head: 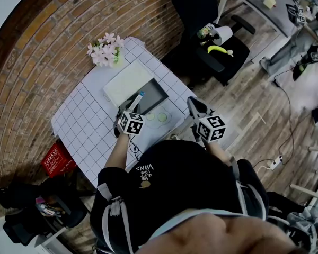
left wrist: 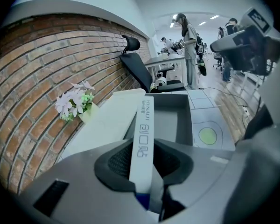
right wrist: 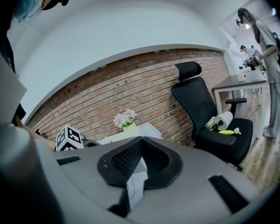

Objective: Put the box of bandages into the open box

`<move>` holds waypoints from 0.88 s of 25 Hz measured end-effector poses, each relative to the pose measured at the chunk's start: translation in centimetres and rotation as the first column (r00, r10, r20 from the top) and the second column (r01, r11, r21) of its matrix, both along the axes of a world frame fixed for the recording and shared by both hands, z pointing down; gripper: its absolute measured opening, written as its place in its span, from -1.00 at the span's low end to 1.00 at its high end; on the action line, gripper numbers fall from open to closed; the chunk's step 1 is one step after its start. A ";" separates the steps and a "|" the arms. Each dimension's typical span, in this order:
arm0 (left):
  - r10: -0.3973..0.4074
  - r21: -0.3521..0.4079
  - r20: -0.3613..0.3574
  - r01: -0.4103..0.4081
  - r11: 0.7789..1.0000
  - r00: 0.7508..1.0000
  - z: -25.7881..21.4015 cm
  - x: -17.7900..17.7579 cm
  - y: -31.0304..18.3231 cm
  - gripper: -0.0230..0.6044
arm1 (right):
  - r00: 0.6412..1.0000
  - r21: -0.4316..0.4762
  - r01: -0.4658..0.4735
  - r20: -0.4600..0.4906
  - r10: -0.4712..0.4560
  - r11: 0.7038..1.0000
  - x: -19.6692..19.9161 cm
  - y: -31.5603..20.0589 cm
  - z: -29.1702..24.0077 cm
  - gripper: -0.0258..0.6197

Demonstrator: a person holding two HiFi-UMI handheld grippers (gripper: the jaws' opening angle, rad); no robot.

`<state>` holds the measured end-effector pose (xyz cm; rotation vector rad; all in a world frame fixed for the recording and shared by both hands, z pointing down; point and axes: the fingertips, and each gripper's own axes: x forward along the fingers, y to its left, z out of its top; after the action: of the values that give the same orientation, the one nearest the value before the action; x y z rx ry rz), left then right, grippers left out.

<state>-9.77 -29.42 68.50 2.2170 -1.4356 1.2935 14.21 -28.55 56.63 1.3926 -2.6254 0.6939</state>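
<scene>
Bandage box [left wrist: 143, 139], a slim white carton with a blue near end, stands on edge, pinched firmly between the pads of the left claw [left wrist: 148, 164]. Its far end reaches toward the seam where the open box [left wrist: 177, 107] meets its white lid [left wrist: 107, 120]. The left gripper view shows the open box's grey floor in plain sight and a green circle [left wrist: 207, 135] on the worktop [head: 79, 115] just right of it. In the head view the carton is only a small sliver. The right claw [right wrist: 143, 138], seen in its own view, has its jaws closed together and holds nothing. From above it hangs near the worktop's near right edge, apart from the open box. Pink flowers [head: 106, 49] sit at the far corner by the brick wall, well apart from the open box. A black chair [head: 212, 52] stands beyond the worktop's right side.
</scene>
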 end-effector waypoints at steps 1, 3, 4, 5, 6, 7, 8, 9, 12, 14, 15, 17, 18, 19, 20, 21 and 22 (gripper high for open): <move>-0.003 -0.003 -0.006 0.003 1.000 1.000 0.1 0.0 0.0 -0.64 | 1.000 -0.002 0.000 0.001 0.000 1.000 0.0 0.0 0.0 -0.93; -0.008 -0.006 -0.016 0.008 1.000 1.000 0.1 0.1 0.0 -0.64 | 1.000 -0.006 -0.003 0.002 0.003 1.000 0.1 0.0 0.1 -0.93; -0.008 -0.007 -0.019 0.007 1.000 1.000 0.1 0.1 0.1 -0.64 | 1.000 -0.007 -0.003 0.000 0.003 1.000 0.2 0.0 0.1 -0.93; -0.007 -0.007 -0.021 0.006 1.000 1.000 0.1 0.2 0.2 -0.64 | 1.000 -0.007 -0.003 -0.002 0.003 1.000 0.2 0.0 0.2 -0.93; -0.005 -0.007 -0.023 0.005 1.000 1.000 0.1 0.2 0.2 -0.64 | 1.000 -0.007 -0.002 -0.002 0.002 1.000 0.1 0.0 0.2 -0.93; -0.004 -0.005 -0.026 0.004 1.000 1.000 0.1 0.2 0.2 -0.64 | 1.000 -0.007 0.000 -0.002 0.000 1.000 0.1 0.0 0.2 -0.93; -0.002 -0.003 -0.028 0.002 1.000 1.000 0.0 0.3 0.3 -0.64 | 1.000 -0.007 0.002 -0.001 -0.002 1.000 0.0 0.1 0.2 -0.93; 0.000 -0.001 -0.031 0.000 1.000 1.000 -0.1 0.3 0.3 -0.64 | 1.000 -0.007 0.004 -0.001 -0.004 1.000 -0.2 0.1 0.2 -0.93; 0.005 0.007 -0.037 -0.005 1.000 0.999 -0.3 0.4 0.5 -0.63 | 1.000 -0.008 0.012 0.000 -0.012 1.000 -0.6 0.3 0.3 -0.93; 0.007 0.012 -0.041 -0.007 1.000 0.999 -0.4 0.4 0.7 -0.62 | 1.000 -0.009 0.014 0.003 -0.014 1.000 -0.7 0.4 0.3 -0.93; 0.008 0.013 -0.042 -0.007 1.000 0.999 -0.4 0.4 0.8 -0.62 | 1.000 -0.009 0.015 0.004 -0.015 1.000 -0.7 0.4 0.4 -0.93; 0.007 0.016 -0.048 -0.006 1.000 0.999 -0.5 0.5 1.0 -0.62 | 1.000 -0.012 0.016 0.004 -0.016 1.000 -0.7 0.5 0.6 -0.93; 0.008 0.018 -0.051 -0.007 1.000 0.999 -0.6 0.6 1.1 -0.62 | 1.000 -0.014 0.016 0.004 -0.016 1.000 -0.7 0.5 0.6 -0.93; 0.009 0.022 -0.057 -0.008 1.000 0.998 -0.7 0.7 1.1 -0.62 | 1.000 -0.016 0.016 0.004 -0.015 1.000 -0.7 0.5 0.6 -0.93; 0.012 0.027 -0.063 -0.010 1.000 0.998 -0.8 0.9 1.2 -0.62 | 1.000 -0.017 0.015 0.004 -0.015 1.000 -0.6 0.5 0.6 -0.93; 0.013 0.031 -0.070 -0.011 0.999 0.997 -0.9 1.0 1.3 -0.62 | 1.000 -0.018 0.016 0.004 -0.016 1.000 -0.6 0.5 0.6 -0.93; 0.013 0.034 -0.076 -0.011 0.999 0.997 -1.0 1.2 1.3 -0.59 | 1.000 -0.019 0.017 0.004 -0.017 1.000 -0.6 0.5 0.6 -0.93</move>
<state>-8.60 -28.08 67.55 2.2733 -1.4285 1.1831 13.56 -28.07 57.26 1.3642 -2.6236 0.7179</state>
